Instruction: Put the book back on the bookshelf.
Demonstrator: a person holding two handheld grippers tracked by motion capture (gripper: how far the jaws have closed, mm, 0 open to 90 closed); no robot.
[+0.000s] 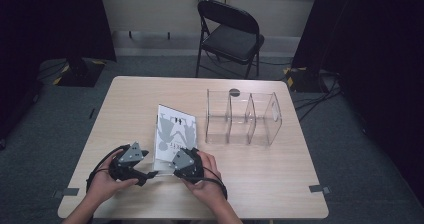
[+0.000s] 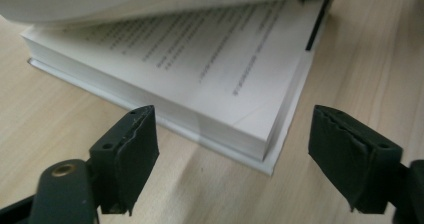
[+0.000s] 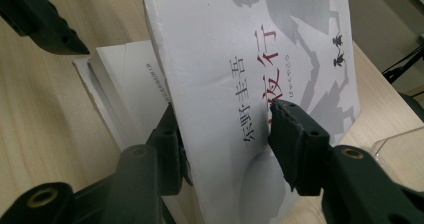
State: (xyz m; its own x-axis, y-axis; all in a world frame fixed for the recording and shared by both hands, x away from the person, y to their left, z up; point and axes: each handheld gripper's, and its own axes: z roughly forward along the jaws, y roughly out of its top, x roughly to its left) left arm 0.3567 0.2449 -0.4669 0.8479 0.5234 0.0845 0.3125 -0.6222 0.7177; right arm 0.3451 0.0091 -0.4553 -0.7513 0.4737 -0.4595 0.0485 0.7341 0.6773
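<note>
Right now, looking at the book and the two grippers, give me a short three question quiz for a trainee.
1. True or false: the right gripper is shut on the front cover of the book.
2. How do the left gripper's jaws stand? A) shut on the pages B) open, level with the book's near corner C) shut on the clear organizer.
3. What stands on the wooden table beyond the book, on the right gripper's side?

Key
1. True: one jaw sits on the printed face, the other beneath, and the cover is lifted off the pages.
2. B.
3. A clear plastic organizer with three compartments, nothing visible inside.
</note>
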